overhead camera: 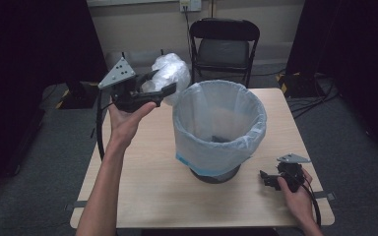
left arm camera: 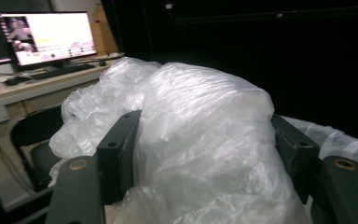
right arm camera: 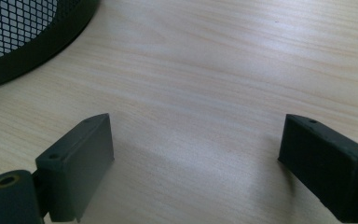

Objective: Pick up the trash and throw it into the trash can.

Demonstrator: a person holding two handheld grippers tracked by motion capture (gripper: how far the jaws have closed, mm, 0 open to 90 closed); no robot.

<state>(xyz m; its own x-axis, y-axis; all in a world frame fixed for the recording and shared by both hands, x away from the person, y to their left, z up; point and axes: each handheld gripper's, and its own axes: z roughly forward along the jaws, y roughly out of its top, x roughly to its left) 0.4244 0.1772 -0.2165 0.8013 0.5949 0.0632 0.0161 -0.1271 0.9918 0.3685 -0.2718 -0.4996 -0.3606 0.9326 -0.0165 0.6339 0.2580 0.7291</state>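
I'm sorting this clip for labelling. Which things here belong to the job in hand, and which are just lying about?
Likely in the job:
- crumpled plastic bag, between the jaws of the left claw
- lined bin
- right claw, open, low at the table

Just about:
- folding chair
- monitor, keyboard on a desk

Black folding chair behind table; lit monitor on desk.
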